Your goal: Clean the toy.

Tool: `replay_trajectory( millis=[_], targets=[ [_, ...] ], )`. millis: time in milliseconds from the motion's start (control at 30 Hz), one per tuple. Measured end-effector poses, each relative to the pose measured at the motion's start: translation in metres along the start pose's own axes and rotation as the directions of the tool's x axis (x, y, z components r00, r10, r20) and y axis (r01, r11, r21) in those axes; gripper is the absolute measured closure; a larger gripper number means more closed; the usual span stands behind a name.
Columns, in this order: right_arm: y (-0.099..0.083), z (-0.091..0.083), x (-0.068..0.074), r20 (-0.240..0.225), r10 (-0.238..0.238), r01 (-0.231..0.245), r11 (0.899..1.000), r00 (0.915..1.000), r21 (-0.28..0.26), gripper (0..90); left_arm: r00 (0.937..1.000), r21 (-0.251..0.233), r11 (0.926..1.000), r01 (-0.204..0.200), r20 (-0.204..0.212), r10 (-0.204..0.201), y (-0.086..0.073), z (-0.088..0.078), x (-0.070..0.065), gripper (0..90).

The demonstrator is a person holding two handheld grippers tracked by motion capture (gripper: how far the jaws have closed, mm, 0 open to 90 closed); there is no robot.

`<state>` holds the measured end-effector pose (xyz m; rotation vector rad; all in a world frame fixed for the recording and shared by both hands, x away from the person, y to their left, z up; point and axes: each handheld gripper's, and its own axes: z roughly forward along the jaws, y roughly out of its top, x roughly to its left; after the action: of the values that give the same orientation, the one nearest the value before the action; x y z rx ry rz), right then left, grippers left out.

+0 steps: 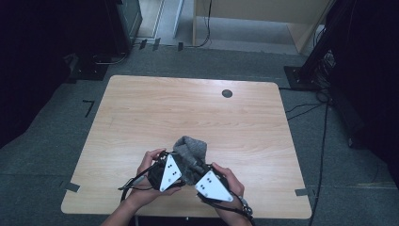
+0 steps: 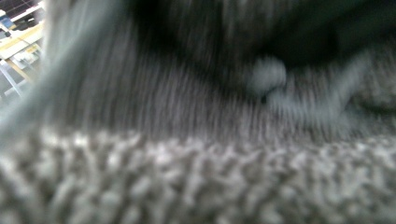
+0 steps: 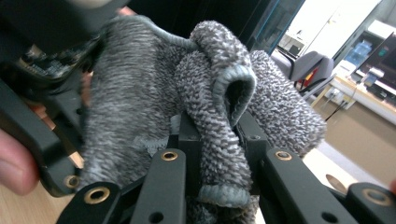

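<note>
Sock (image 1: 190, 151) bunched between both grippers, its length pointing away from person

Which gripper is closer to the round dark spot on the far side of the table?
Right. The right gripper sits on the same side as the dark spot, which is farther back. The left gripper is further left. Both hold the grey cloth.

The table (image 1: 141, 113) is light wood with round corners. It stands on a grey carpet floor (image 1: 42, 155). A small dark round spot (image 1: 227, 93) sits on the far right part of the top. A grey fuzzy cloth (image 1: 190, 149) is bunched up at the near middle.
</note>
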<state>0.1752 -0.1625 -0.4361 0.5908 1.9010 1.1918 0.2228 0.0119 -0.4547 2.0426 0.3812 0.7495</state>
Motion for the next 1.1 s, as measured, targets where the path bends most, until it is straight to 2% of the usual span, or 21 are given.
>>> replay_trajectory(
  millis=[33,100,167,233,300,333,400,467,500,533,567,633,700,767,800,833,967,1033,1100],
  targets=[
    [0.0,0.001,0.002,0.004,-0.006,0.006,1.0,1.0,0.008,77.3,1.0,0.002,1.0,-0.004,-0.002,0.004,0.0,0.0,-0.001,34.4],
    [-0.005,0.002,-0.009,-0.01,0.084,-0.084,0.996,0.9965,-0.001,77.4,1.0,-0.004,1.0,-0.007,0.003,0.007,0.0,-0.001,-0.001,34.4],
    [-0.014,0.003,-0.023,0.054,0.135,-0.137,0.99,0.9894,0.034,77.4,0.9999,-0.011,0.9998,-0.013,0.005,0.013,0.001,-0.002,-0.001,34.4],
    [-0.02,0.002,-0.035,0.098,0.173,-0.18,0.982,0.9801,0.066,77.5,0.9999,-0.033,0.9994,0.004,0.012,-0.004,0.002,-0.003,0.001,34.4],
    [-0.022,0.001,-0.039,0.11,0.186,-0.194,0.978,0.9764,0.073,77.4,0.9998,-0.044,0.9989,0.016,0.016,-0.015,0.002,-0.004,0.003,34.4],
    [-0.021,0.0,-0.038,0.106,0.187,-0.194,0.979,0.9766,0.062,77.4,0.9998,-0.037,0.9992,0.018,0.013,-0.018,0.002,-0.004,0.004,34.4],
    [-0.012,-0.003,-0.028,0.079,0.154,-0.156,0.988,0.9849,0.017,77.2,0.9999,-0.01,0.9999,0.011,0.008,-0.01,-0.001,-0.001,0.004,34.3],
    [-0.004,-0.004,-0.015,0.025,0.089,-0.089,0.996,0.9957,-0.015,77.1,0.9999,-0.006,1.0,0.006,0.012,-0.006,-0.002,0.0,0.003,34.4],
    [-0.001,-0.003,-0.008,0.017,0.046,-0.046,0.999,0.9988,-0.007,77.0,0.9999,-0.015,0.9999,0.006,0.016,-0.006,-0.001,-0.001,0.001,34.4],
    [0.001,-0.001,-0.003,0.032,0.004,-0.004,1.0,0.9995,0.013,77.0,0.9999,-0.016,0.9999,-0.004,0.014,0.004,0.0,-0.002,0.001,34.4],
    [0.0,0.0,-0.002,0.04,-0.007,0.006,1.0,0.9992,0.019,77.0,0.9998,-0.009,0.9998,-0.016,0.007,0.016,0.001,-0.002,0.0,34.4],
    [-0.005,0.002,-0.009,0.054,0.042,-0.044,0.999,0.9977,0.028,77.0,0.9996,-0.009,0.9997,-0.024,0.012,0.024,0.001,-0.003,0.0,34.4],
    [-0.012,0.003,-0.02,0.094,0.095,-0.101,0.993,0.991,0.064,77.0,0.9997,-0.011,0.9996,-0.025,0.007,0.025,0.001,-0.002,0.0,34.4],
    [-0.016,0.003,-0.027,0.107,0.142,-0.151,0.985,0.9841,0.085,77.0,0.9997,-0.01,0.9997,-0.021,0.008,0.021,0.001,-0.002,0.001,34.4],
    [-0.017,0.003,-0.029,0.101,0.15,-0.159,0.984,0.9835,0.085,76.9,0.9998,-0.011,0.9997,-0.021,0.005,0.021,0.001,-0.002,0.001,34.3],
    [-0.016,0.002,-0.029,0.093,0.153,-0.161,0.983,0.9838,0.082,76.9,0.9997,-0.006,0.9997,-0.022,0.003,0.022,0.001,-0.002,0.001,34.3],
    [0.002,-0.004,-0.022,0.001,0.126,-0.126,0.991,0.992,0.039,75.9,0.9999,0.001,1.0,-0.008,0.006,0.008,0.004,-0.001,0.007,34.4],
    [0.012,0.002,-0.022,-0.004,0.103,-0.102,0.993,0.9947,0.06,76.0,1.0,0.001,1.0,-0.008,0.001,0.008,0.008,0.001,0.009,34.3],
    [0.018,0.011,-0.028,-0.009,0.108,-0.107,0.991,0.9941,0.083,76.6,0.9997,0.003,0.9998,-0.022,-0.008,0.022,0.014,0.006,0.012,34.4]
  ],
)
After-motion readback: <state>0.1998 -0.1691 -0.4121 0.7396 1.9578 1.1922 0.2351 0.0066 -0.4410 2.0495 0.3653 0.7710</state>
